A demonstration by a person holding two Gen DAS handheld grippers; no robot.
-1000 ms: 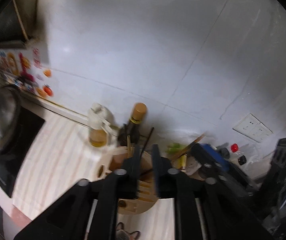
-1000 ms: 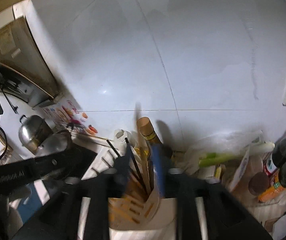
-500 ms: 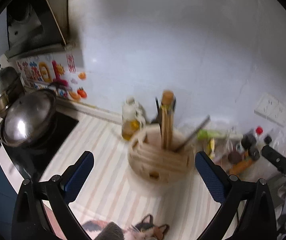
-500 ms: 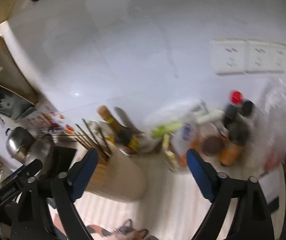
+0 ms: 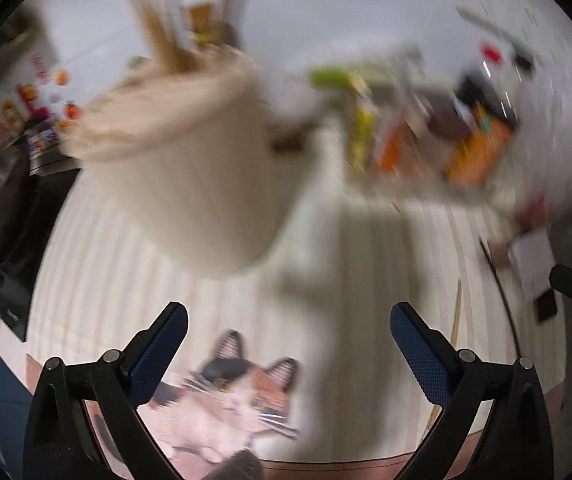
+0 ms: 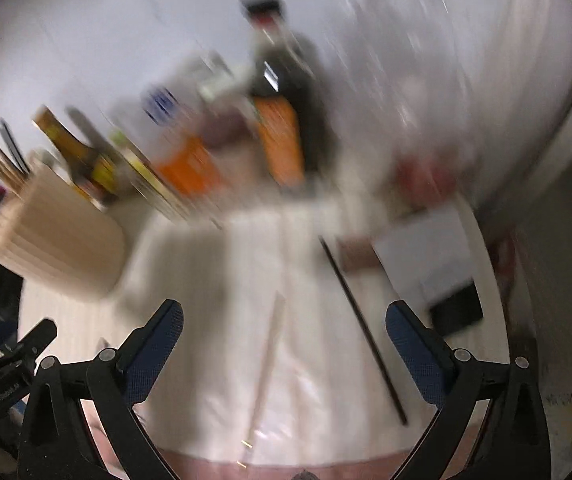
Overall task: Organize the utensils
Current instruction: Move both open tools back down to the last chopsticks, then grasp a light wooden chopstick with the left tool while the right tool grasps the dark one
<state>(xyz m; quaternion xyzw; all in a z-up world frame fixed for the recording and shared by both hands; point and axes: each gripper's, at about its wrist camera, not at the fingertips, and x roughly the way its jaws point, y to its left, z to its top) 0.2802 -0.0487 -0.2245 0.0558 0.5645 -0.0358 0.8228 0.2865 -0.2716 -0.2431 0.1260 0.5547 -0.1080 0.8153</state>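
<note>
Both views are motion-blurred. A round wooden utensil holder (image 5: 190,152) with several chopsticks standing in it sits on the striped counter; it also shows in the right wrist view (image 6: 58,240) at the left. My left gripper (image 5: 287,344) is open and empty, low in front of the holder. My right gripper (image 6: 284,340) is open and empty above two loose chopsticks lying on the counter: a pale wooden one (image 6: 268,364) and a dark one (image 6: 361,328). The same two chopsticks, dark (image 5: 503,300) and pale (image 5: 455,316), show at the right of the left wrist view.
Bottles and packets (image 6: 278,140) crowd the back wall. A dark stove with a steel pan (image 5: 2,208) stands at the left. A cat-picture mat (image 5: 226,400) lies at the counter's front edge. A white card and a dark item (image 6: 441,280) lie at the right.
Both grippers were shut over the holder a second ago, then opened and pulled back. They have now dropped lower and swung right towards the loose chopsticks.
</note>
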